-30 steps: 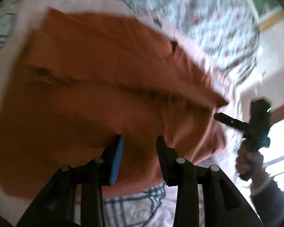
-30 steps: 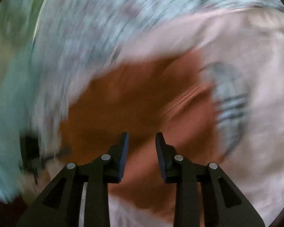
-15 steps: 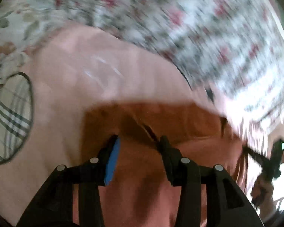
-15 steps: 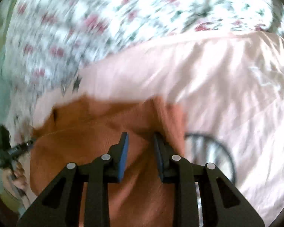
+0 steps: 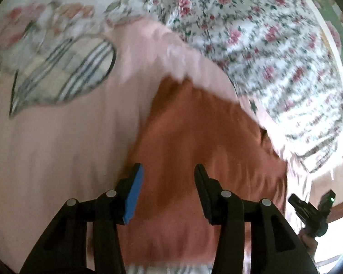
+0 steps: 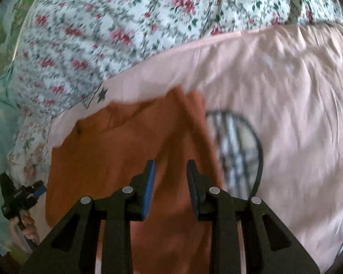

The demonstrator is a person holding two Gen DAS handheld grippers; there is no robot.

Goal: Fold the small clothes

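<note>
An orange-brown garment (image 5: 194, 150) lies on a pink sheet (image 5: 57, 159). It also shows in the right wrist view (image 6: 107, 150), with a raised fold running up its right side. My left gripper (image 5: 168, 185) is open, its fingers over the garment's left edge. My right gripper (image 6: 170, 180) is open, over the garment beside the fold. Each gripper appears in the other's view: the right one (image 5: 313, 214) at the lower right, the left one (image 6: 18, 196) at the lower left.
A floral quilt (image 5: 263, 34) lies bunched behind the pink sheet; it also shows in the right wrist view (image 6: 125, 22). A round plaid patch (image 5: 64, 73) is on the sheet left of the garment, and right of it in the right wrist view (image 6: 235, 150).
Both grippers swung over the garment from one end toward the other. The left gripper has opened wider. The garment now lies folded smaller than a second ago.
</note>
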